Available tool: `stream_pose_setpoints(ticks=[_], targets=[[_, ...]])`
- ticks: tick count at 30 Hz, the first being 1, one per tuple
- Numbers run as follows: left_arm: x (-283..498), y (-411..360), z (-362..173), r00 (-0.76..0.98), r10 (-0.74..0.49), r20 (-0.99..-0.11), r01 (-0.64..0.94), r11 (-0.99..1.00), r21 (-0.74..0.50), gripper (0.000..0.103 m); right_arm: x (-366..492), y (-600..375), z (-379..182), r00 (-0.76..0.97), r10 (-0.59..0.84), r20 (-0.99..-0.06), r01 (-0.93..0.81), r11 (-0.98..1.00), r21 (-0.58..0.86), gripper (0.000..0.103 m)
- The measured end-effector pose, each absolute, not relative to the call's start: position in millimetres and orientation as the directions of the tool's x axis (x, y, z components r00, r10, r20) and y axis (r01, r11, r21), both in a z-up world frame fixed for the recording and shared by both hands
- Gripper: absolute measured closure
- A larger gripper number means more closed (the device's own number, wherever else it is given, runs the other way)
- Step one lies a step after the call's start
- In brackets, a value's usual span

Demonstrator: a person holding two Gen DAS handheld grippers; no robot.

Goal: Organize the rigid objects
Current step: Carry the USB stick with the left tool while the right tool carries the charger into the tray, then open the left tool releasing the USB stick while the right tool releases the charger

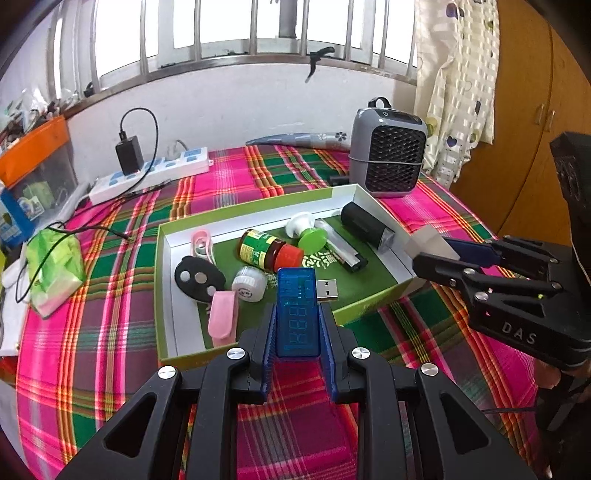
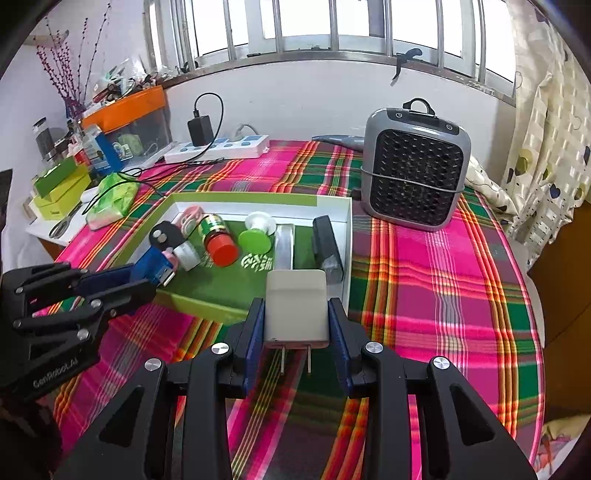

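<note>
Ahead of both sets of jaws sits the green box [image 1: 177, 280], already crowded. The right gripper [image 2: 296, 325] has its jaws clamped on a white plug adapter [image 2: 296, 306] at the box's near edge; the left gripper [image 1: 297, 328] pinches a blue USB meter [image 1: 297, 310], plug end over the box.

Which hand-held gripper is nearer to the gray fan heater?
Right. The right hand-held gripper, holding a white charger, is at the box's corner nearest the fan heater; the left hand-held gripper is over the box's near edge, farther away.

Bright daylight from the overexposed window [image 1: 229, 33]; fisheye edges bend, corners perhaps slightly blurred.
</note>
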State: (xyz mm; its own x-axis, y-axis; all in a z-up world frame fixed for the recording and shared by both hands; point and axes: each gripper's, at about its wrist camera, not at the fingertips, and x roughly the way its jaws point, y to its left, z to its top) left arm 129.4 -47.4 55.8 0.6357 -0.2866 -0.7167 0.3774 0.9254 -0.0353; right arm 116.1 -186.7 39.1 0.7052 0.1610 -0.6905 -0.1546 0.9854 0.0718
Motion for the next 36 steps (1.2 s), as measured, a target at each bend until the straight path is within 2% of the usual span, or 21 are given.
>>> stream_pose_setpoints(ticks=[21, 36], targets=[[165, -61, 37, 0.589, -0.31, -0.746, 0.376, 0.922, -0.087, 0.082, 182, -180, 28, 0.661, 0.178, -0.729, -0.181, 0.981, 0.075, 0.068], [173, -59, 26, 0.573, -0.304, -0.761, 0.359, 0.928, -0.1, 0.082, 192, -173, 16, 0.646, 0.189, -0.74, -0.205, 0.976, 0.07, 0.068]])
